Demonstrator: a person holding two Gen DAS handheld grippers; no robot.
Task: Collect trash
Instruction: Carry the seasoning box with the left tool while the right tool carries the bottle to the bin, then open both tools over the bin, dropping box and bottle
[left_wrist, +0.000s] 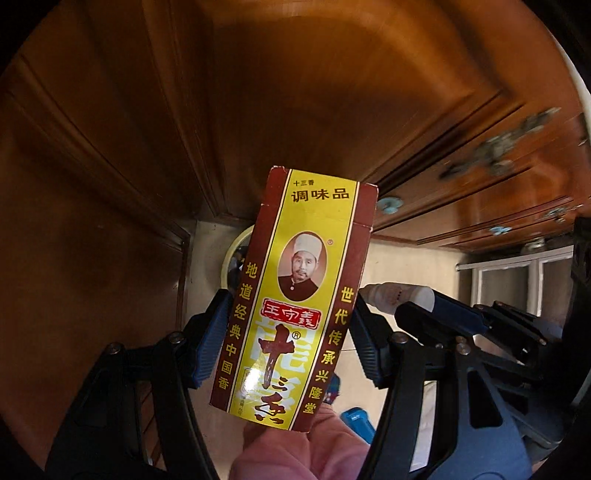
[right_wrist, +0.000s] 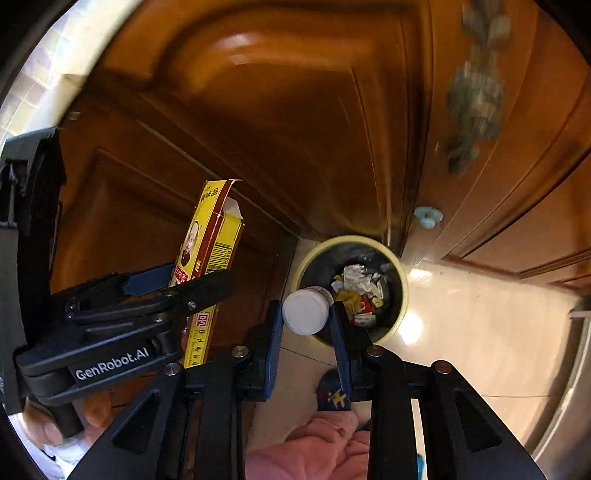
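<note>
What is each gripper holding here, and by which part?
Left gripper clamps the yellow seasoning box across its lower side edges. Right gripper pinches the small white bottle across its sides.

Pale tiled floor (right_wrist: 480, 332); trash bin (right_wrist: 400, 295) stands on it.

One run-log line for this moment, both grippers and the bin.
left gripper: shut on box | right gripper: shut on white bottle | bin: below, holds trash | nothing dropped yet
</note>
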